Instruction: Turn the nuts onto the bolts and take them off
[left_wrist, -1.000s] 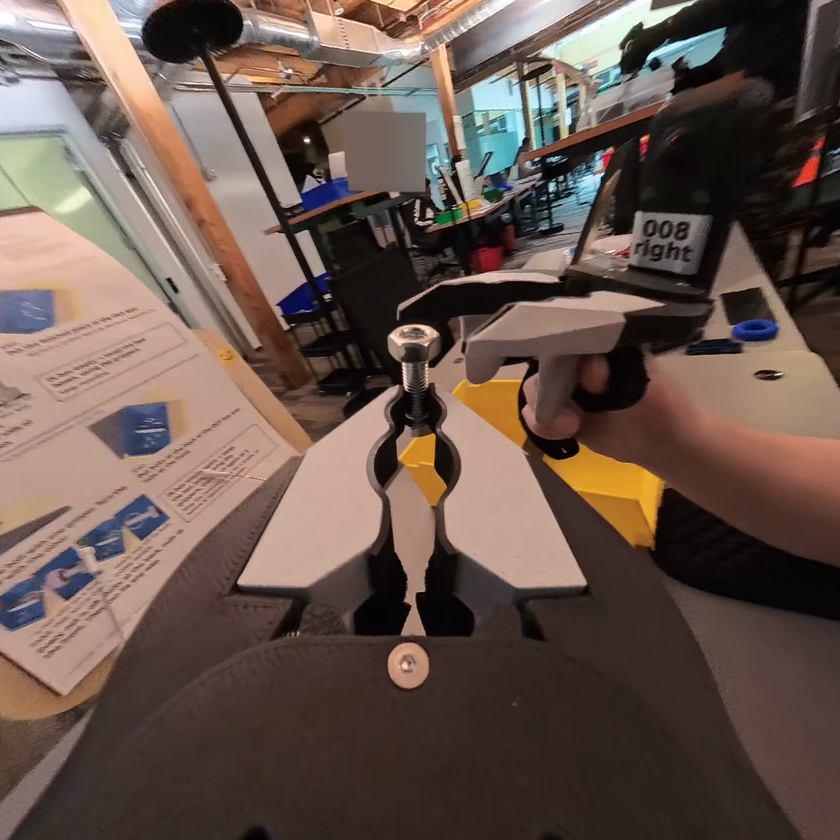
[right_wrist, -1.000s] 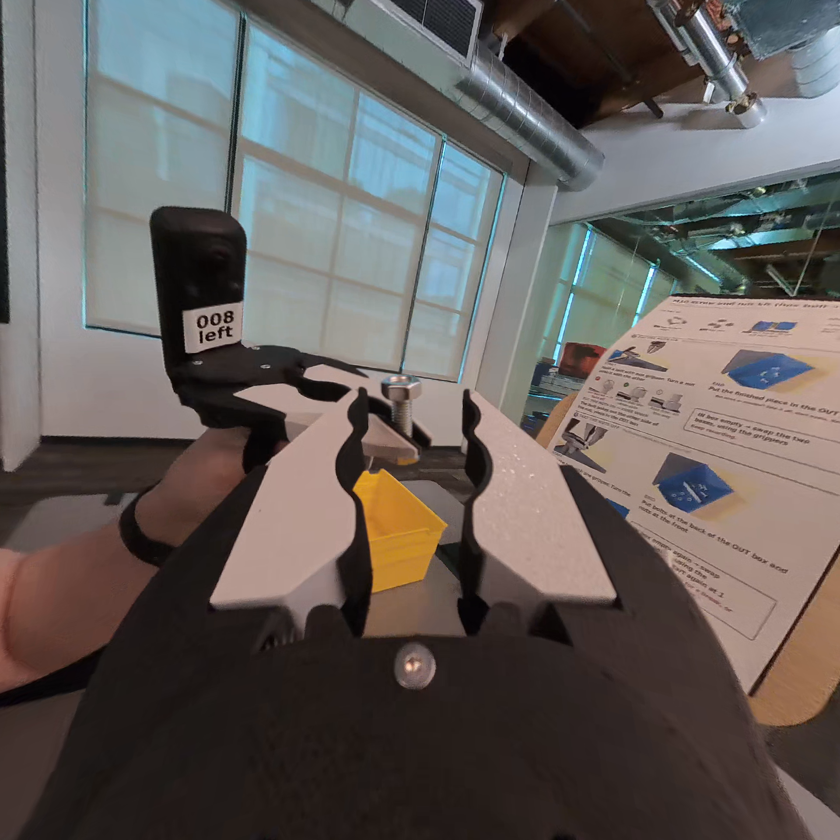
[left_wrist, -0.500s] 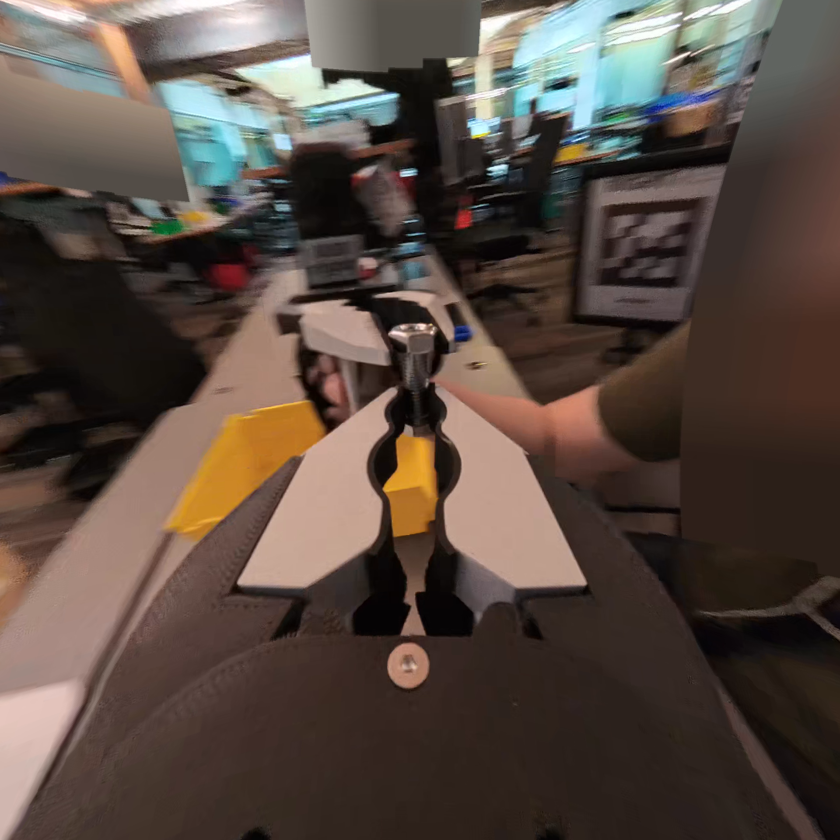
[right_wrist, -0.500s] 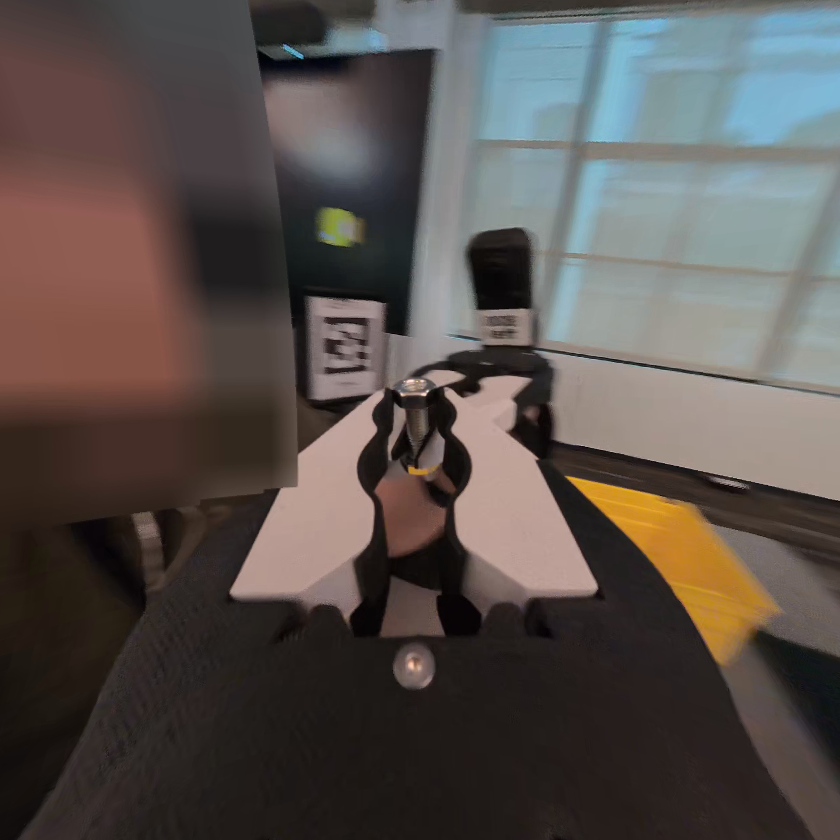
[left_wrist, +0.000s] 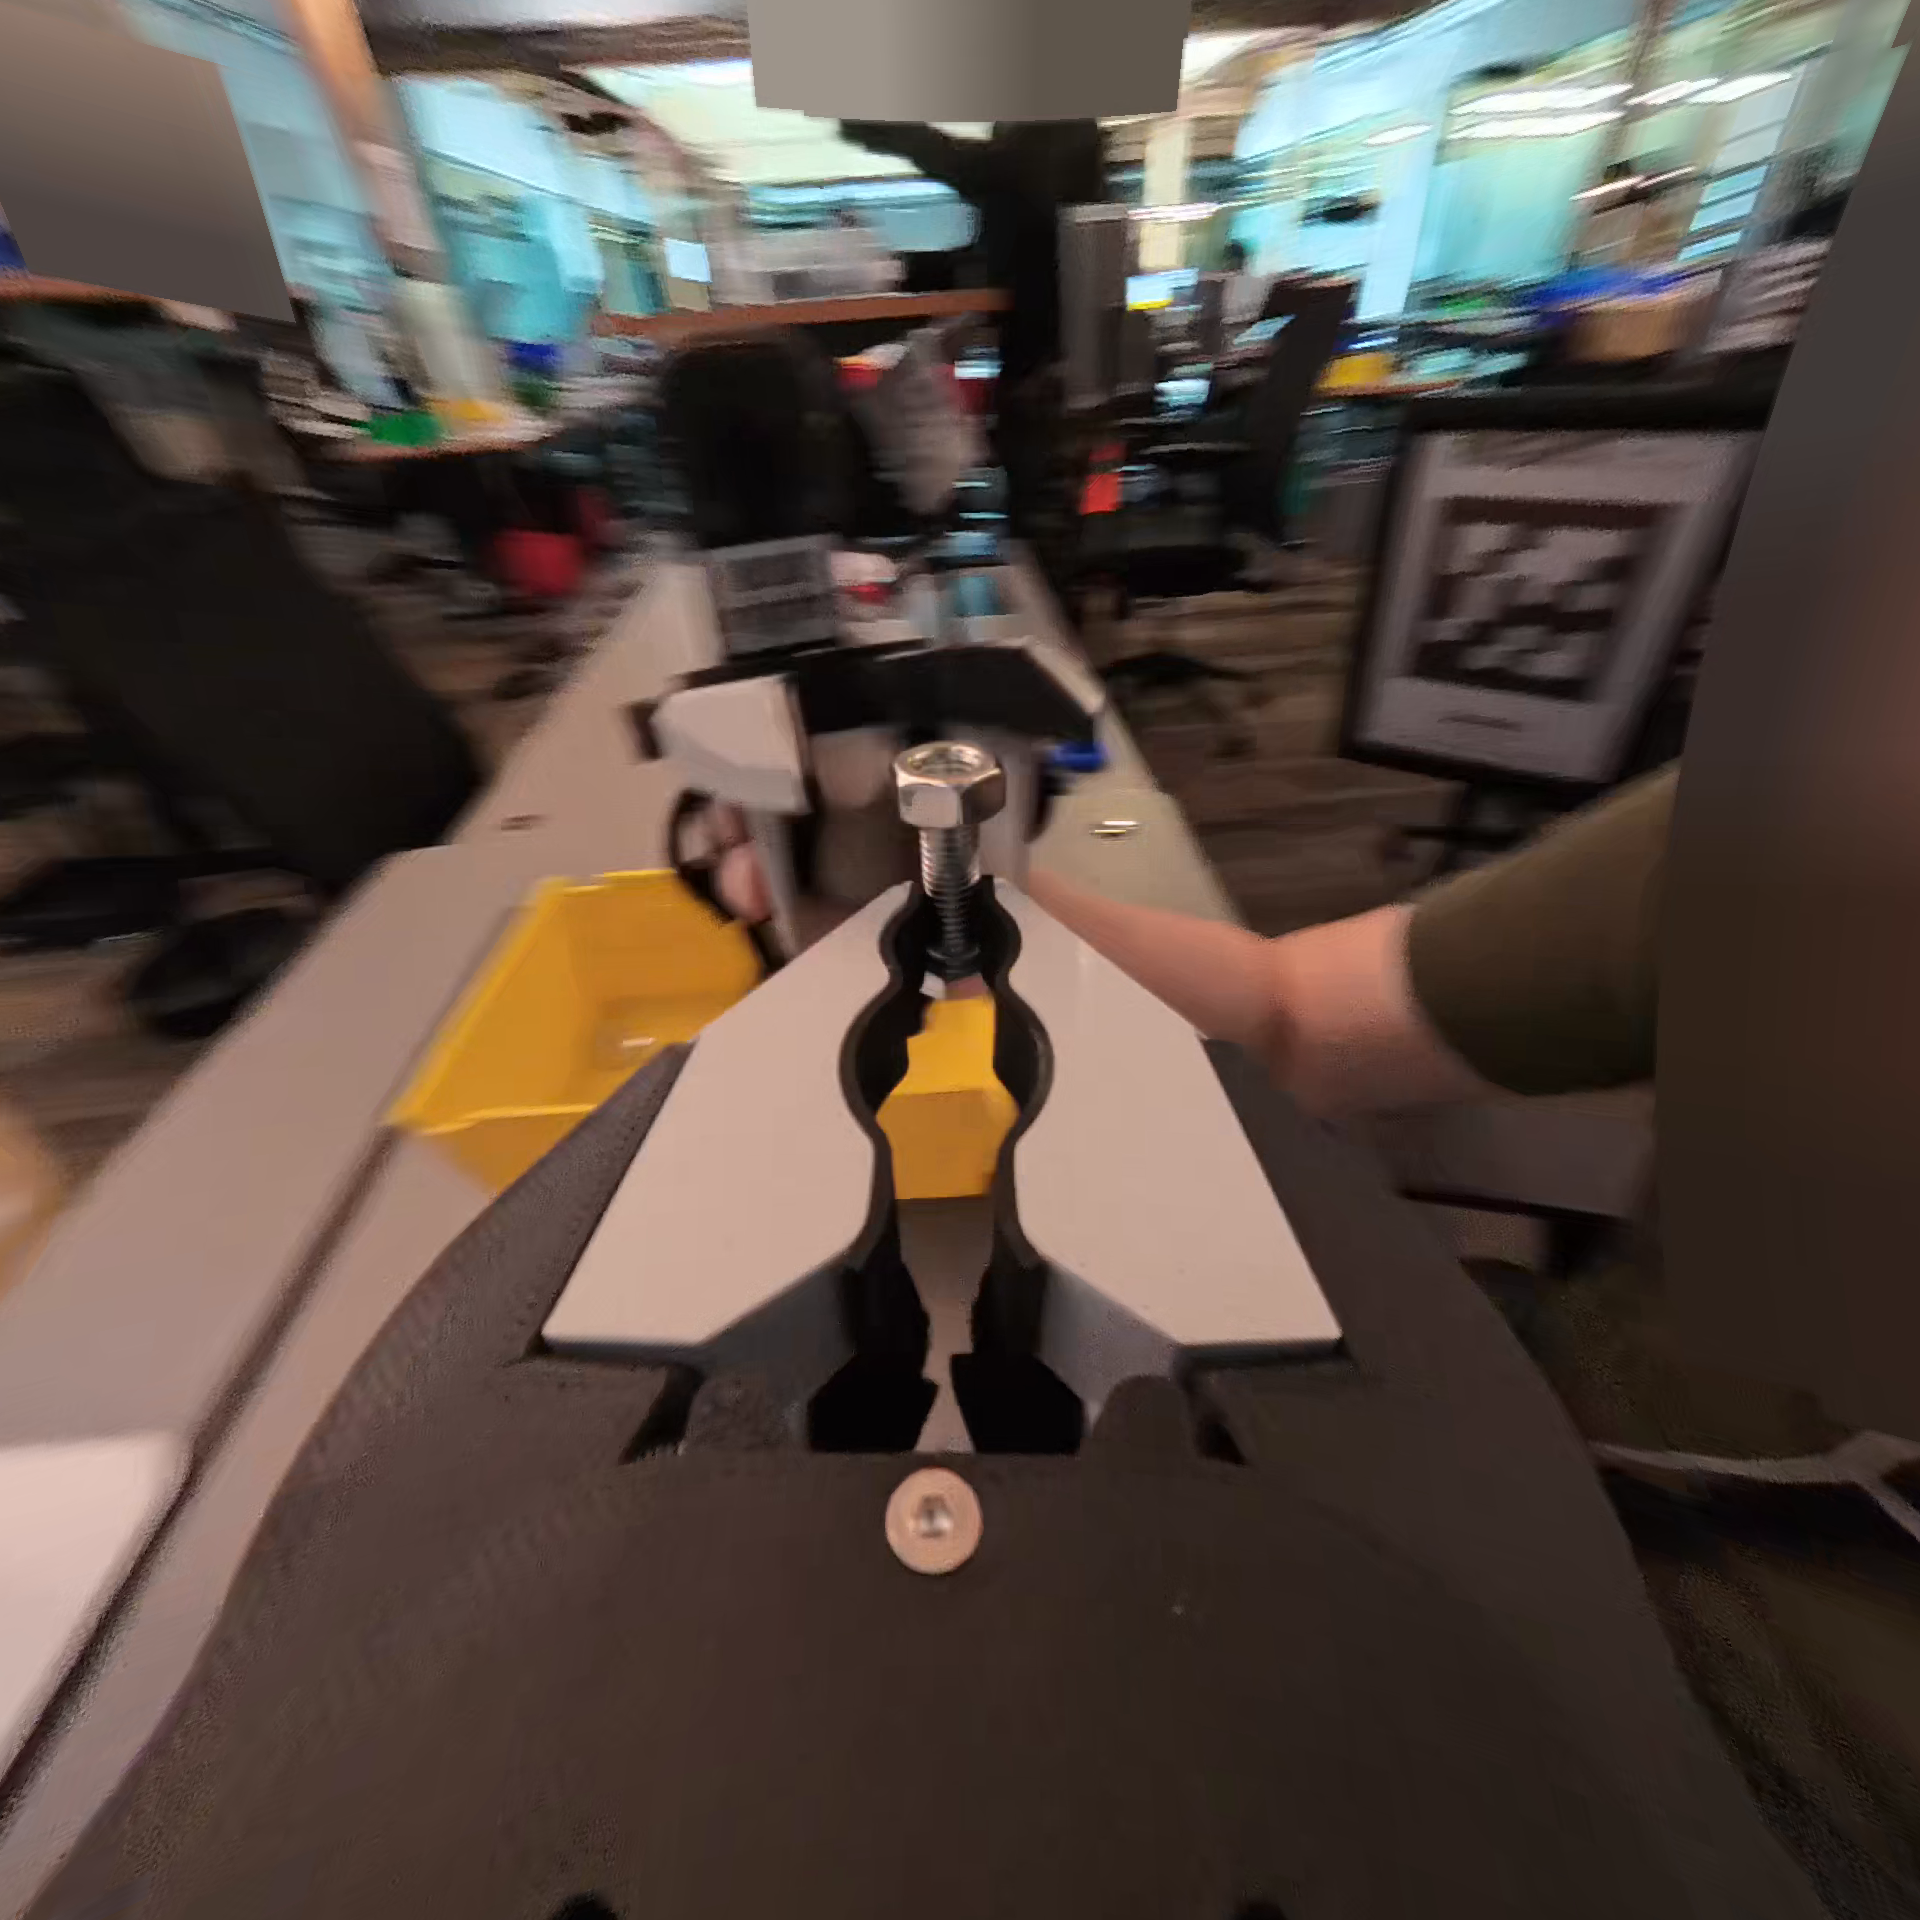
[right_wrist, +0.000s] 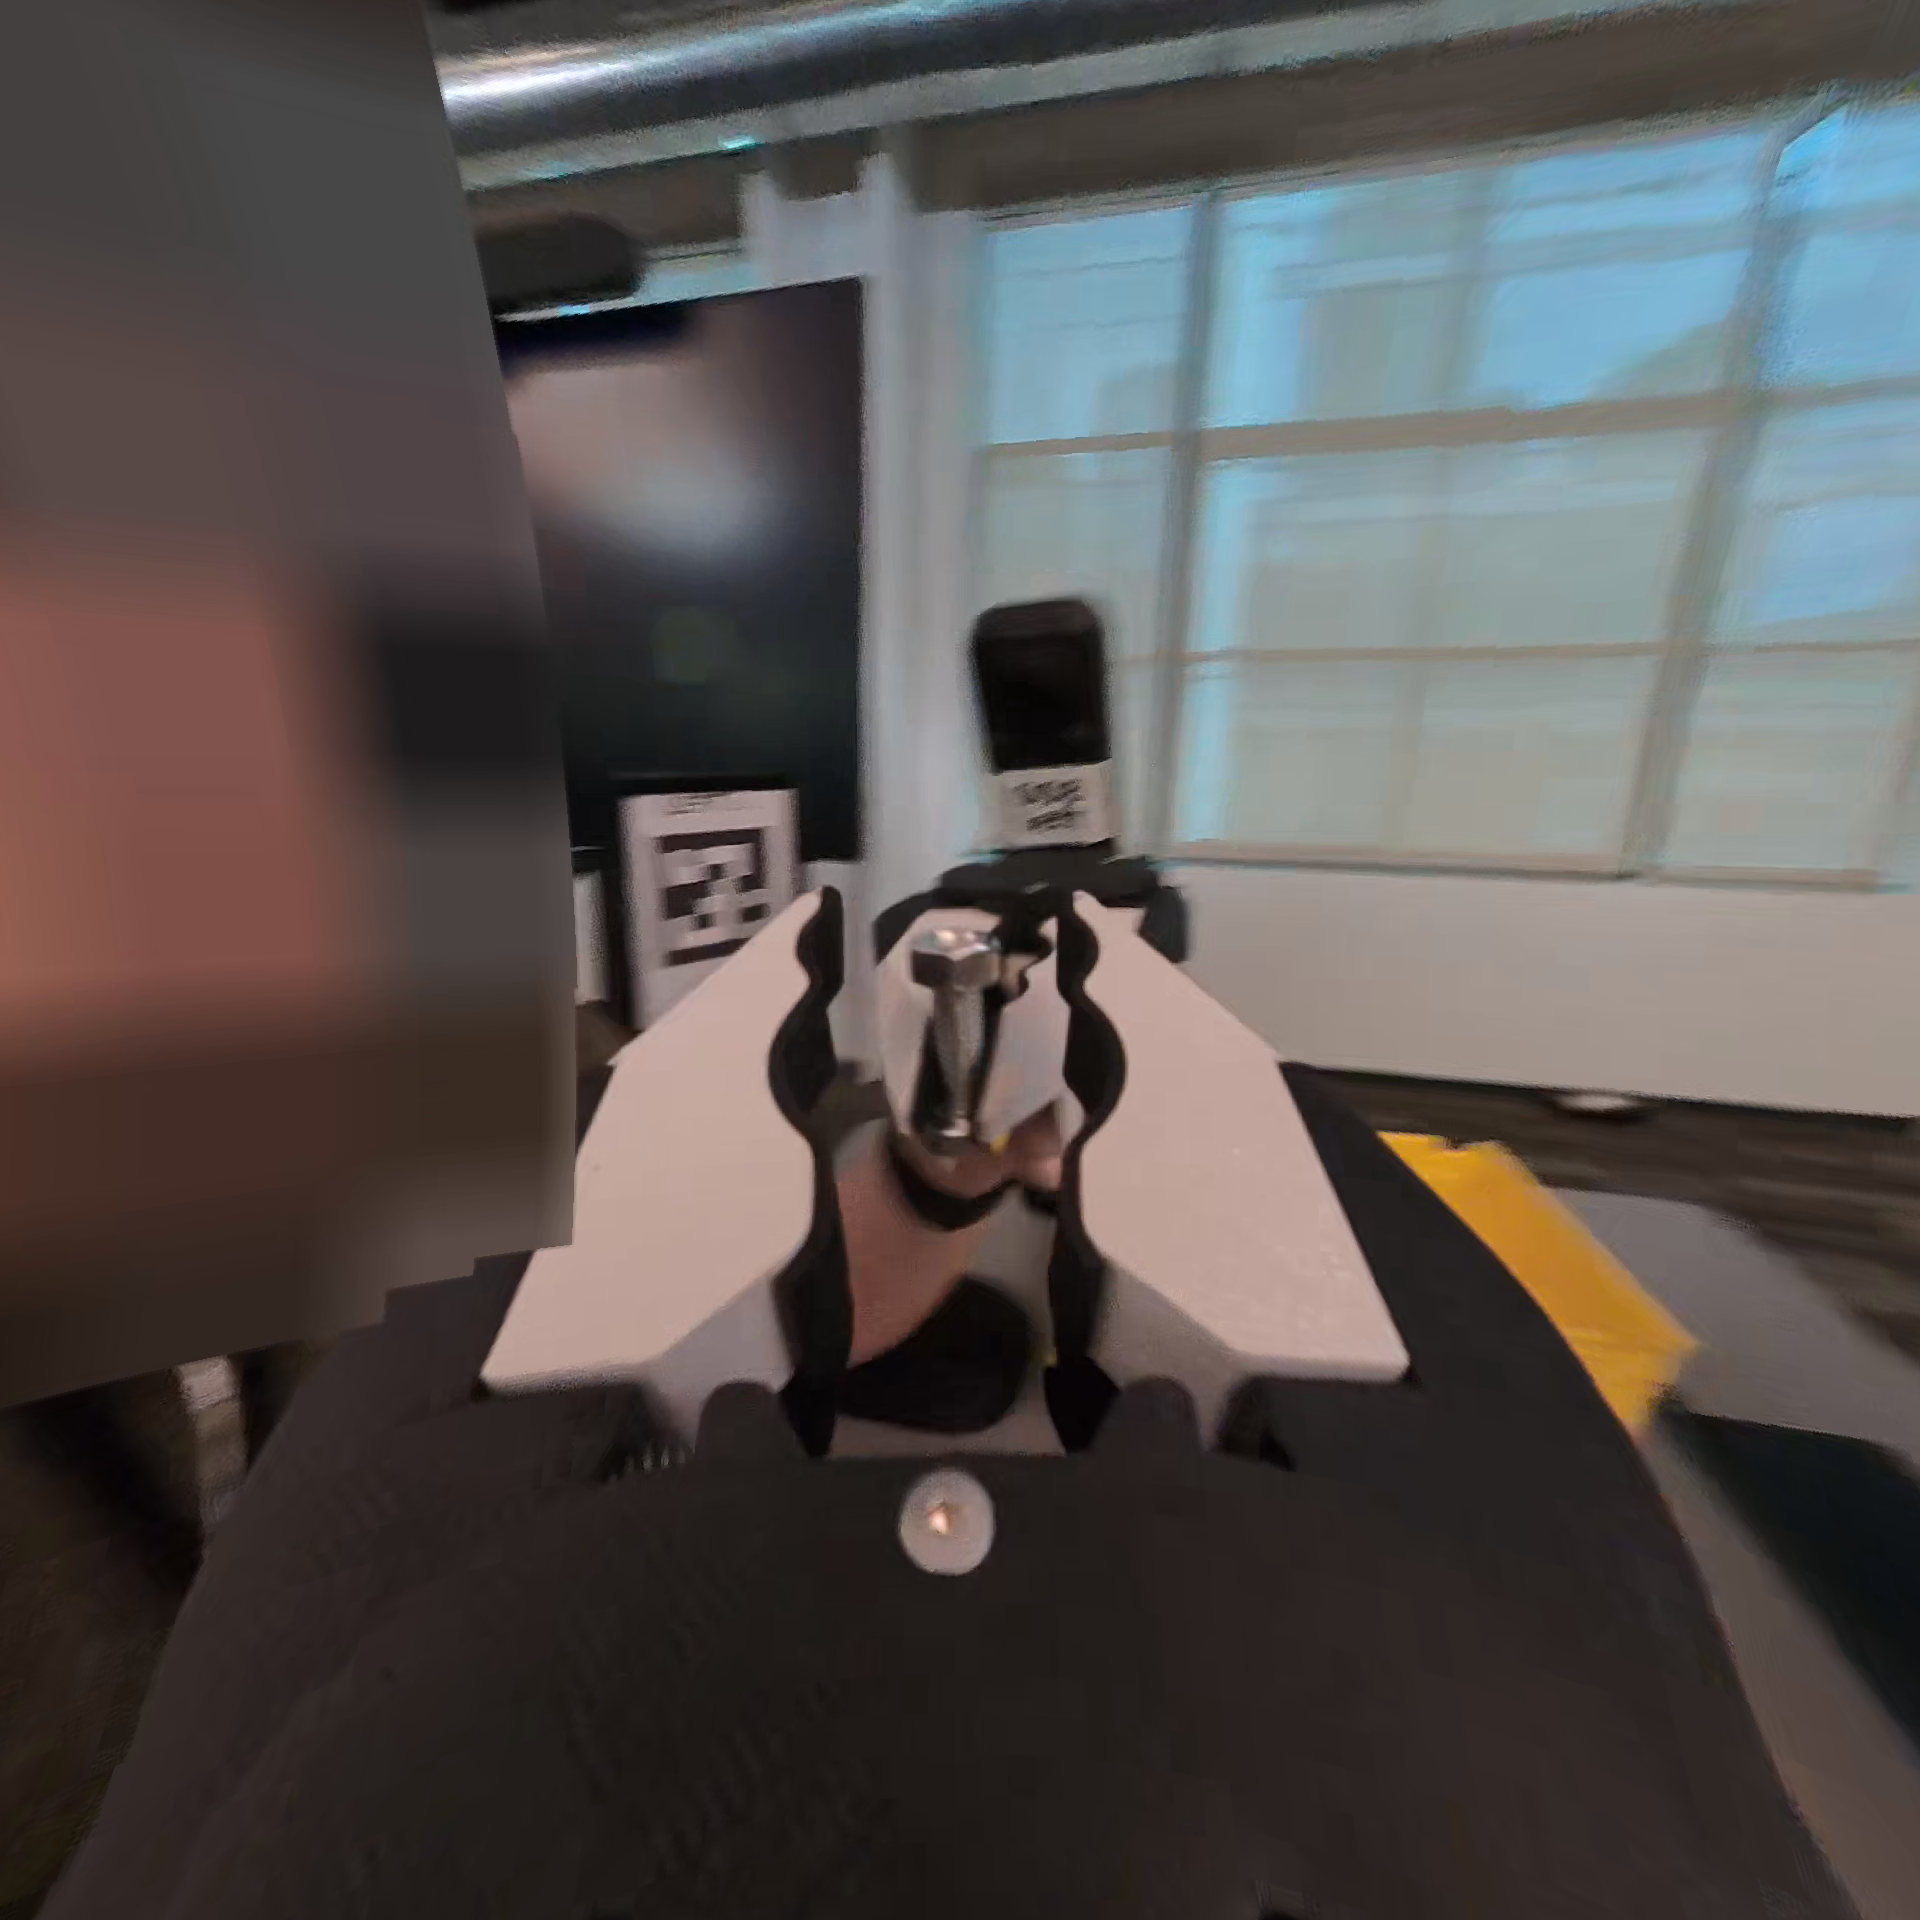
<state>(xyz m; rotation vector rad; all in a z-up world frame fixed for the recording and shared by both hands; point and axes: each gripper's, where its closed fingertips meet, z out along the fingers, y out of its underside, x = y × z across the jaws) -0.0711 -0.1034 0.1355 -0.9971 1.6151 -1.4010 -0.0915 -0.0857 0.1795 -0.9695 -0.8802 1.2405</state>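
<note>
Grey table (left_wrist: 260, 1122) runs from 7 o'clock up toward 12 in the left wrist view, background heavily motion-blurred. Yellow bin (left_wrist: 582, 1018) sits on it at about 10 o'clock from the left gripper's tips, with a small metal piece on its floor; the same bin (right_wrist: 1538, 1236) shows at 3 o'clock in the right wrist view. Left gripper (left_wrist: 951, 914) fills the lower half of its view, fingers pressed in on the bolt (left_wrist: 948, 842) shank, pinching it upright at the tips with the hex end at 12 o'clock, a nut seemingly threaded at the top. Right gripper (right_wrist: 940, 935) has its fingers spread, a clear gap either side of the bolt (right_wrist: 945, 1029), which stands between them without contact that I can see. Right gripper (left_wrist: 862, 717) also shows beyond the bolt in the left view, at 12 o'clock, blurred. A forearm with dark sleeve (left_wrist: 1538, 987) enters at 3 o'clock. Framed black-and-white marker board (left_wrist: 1527, 603) stands at 2 o'clock.
</note>
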